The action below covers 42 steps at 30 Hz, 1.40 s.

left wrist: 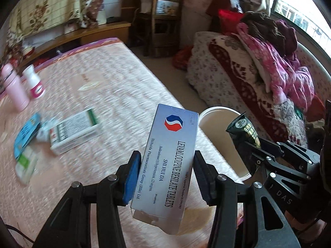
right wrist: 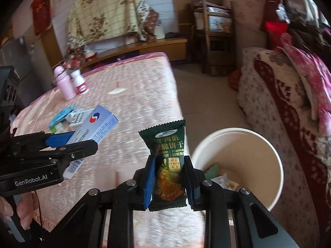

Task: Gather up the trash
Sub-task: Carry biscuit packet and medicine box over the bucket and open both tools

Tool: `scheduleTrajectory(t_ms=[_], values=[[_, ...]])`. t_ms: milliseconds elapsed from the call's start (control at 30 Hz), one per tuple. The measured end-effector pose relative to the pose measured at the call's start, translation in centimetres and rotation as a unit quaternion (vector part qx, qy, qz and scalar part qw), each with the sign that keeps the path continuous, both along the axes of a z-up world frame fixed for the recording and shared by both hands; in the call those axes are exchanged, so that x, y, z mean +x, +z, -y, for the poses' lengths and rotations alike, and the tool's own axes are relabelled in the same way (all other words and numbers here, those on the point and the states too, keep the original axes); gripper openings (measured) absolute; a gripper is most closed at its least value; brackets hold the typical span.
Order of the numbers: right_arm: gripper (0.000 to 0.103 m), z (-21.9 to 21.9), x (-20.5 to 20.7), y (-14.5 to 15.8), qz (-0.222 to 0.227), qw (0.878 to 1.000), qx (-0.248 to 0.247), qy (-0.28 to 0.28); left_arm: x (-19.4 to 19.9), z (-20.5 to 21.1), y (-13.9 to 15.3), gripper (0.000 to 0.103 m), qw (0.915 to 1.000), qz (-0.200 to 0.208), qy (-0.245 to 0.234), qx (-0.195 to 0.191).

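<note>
Left wrist view: the left hand-held gripper point(left wrist: 164, 176) clamps a silver tablet box point(left wrist: 165, 161) above the bench point(left wrist: 115, 86) near its right edge. More boxes point(left wrist: 74, 132) lie far left, uncollected. The white bin point(left wrist: 219, 136) stands just right.

Right wrist view: the right hand-held gripper point(right wrist: 168, 180) pinches a green biscuit wrapper point(right wrist: 169, 165). The bin point(right wrist: 275, 165) holds some trash; open floor lies beyond.

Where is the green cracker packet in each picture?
Left wrist view: the green cracker packet is at the right, pinched in the right gripper, in front of the white bin.
Right wrist view: the packet stands at bottom centre between the blue pads, left of the bin.
Shared landmark: the pink bottle on the table.
</note>
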State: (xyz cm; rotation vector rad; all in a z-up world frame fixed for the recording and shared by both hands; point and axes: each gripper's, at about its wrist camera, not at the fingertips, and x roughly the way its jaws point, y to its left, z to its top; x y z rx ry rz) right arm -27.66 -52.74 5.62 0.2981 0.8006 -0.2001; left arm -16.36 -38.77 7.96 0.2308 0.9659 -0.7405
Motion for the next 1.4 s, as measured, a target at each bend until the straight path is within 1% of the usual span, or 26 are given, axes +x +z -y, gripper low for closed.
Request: scheduleTrajectory(t_ms=[200,333,500,700,933,1200,1333,1400], values=[[0.029,3.4,-1.8,-0.3,0.001,0.999,0.006,-0.042,-0.7,3.5,-0.1,0.053,0.9997,-0.004,-0.025,-0.005],[0.029,5.6,-3.0,-0.8,-0.004,0.997,0.012,-0.076,-0.9,5.6,-0.5,0.053,0.9992,-0.013,-0.038,-0.007],[0.029,7.6,-3.9,-1.9,-0.013,0.994,0.022,-0.103,-1.0,7.9,-1.4,0.053,0.9984,-0.031,-0.046,-0.006],[0.029,8.8,-4.6,-2.9,-0.022,0.992,0.030,-0.118,-1.4,10.0,-2.3,0.053,0.9978,-0.037,-0.054,0.003],[0.029,10.0,-5.0,-4.1,-0.033,0.990,0.038,-0.132,-1.4,11.5,-2.8,0.053,0.9972,-0.039,-0.063,0.008],[0.029,11.2,-5.2,-4.9,-0.038,0.988,0.042,-0.146,-1.7,12.7,-3.2,0.053,0.9959,-0.047,-0.076,-0.005],[0.030,11.6,-5.0,-5.1,-0.037,0.987,0.041,-0.153,-1.8,13.1,-3.5,0.053,0.9937,-0.063,-0.091,-0.020],[0.035,11.7,-4.8,-5.2,-0.041,0.986,0.039,-0.157,-1.7,13.1,-3.7,0.054,0.9925,-0.074,-0.093,-0.027]])
